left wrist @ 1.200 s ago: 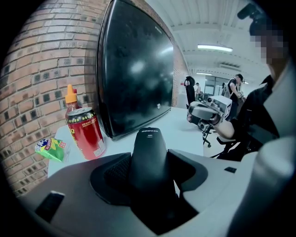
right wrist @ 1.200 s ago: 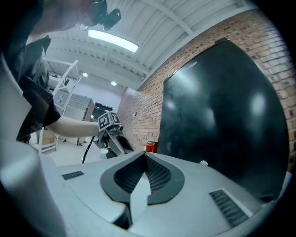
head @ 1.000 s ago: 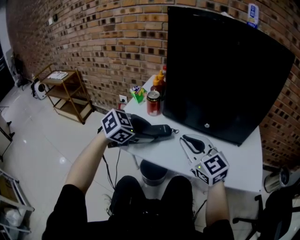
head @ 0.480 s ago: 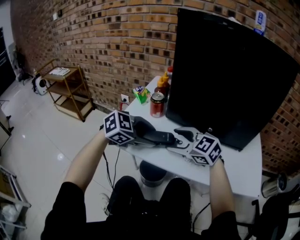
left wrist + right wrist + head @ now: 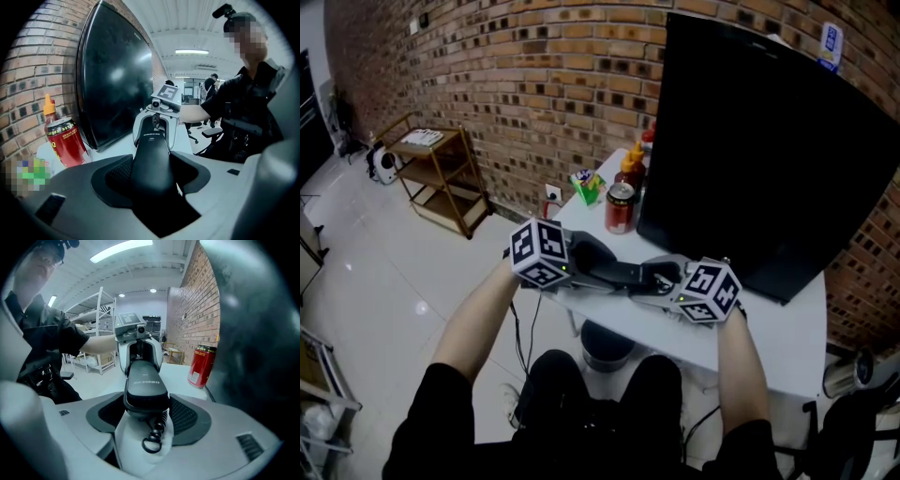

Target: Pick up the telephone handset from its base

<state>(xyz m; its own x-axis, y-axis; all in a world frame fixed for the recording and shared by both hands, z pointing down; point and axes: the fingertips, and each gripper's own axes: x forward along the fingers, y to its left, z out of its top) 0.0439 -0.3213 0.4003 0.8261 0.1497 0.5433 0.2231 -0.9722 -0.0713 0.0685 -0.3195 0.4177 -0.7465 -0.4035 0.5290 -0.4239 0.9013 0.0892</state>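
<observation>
Black handset [image 5: 623, 273] is lying roughly level near the table [image 5: 773, 328] edge, spanning the two claws. The left gripper [image 5: 598, 272] is clamping its 9 o'clock end, pads pressing both flanks, just as it was doing a second ago. The change is happening on the other side. The right gripper [image 5: 661, 277], which was sitting well apart at 4 o'clock over the bare tabletop, has swung in to the 3 o'clock end. Its jaws are now closing round the part where the coiled cord [image 5: 157, 427] is dangling; the pads are flanking it but not clearly biting yet. The red can [image 5: 620, 207] is standing at 12 o'clock and the monitor [image 5: 769, 150] at 1 o'clock. I am judging that a two-ended grip is nearly forming, making the lift the likely next step. The base is not showing clearly.
</observation>
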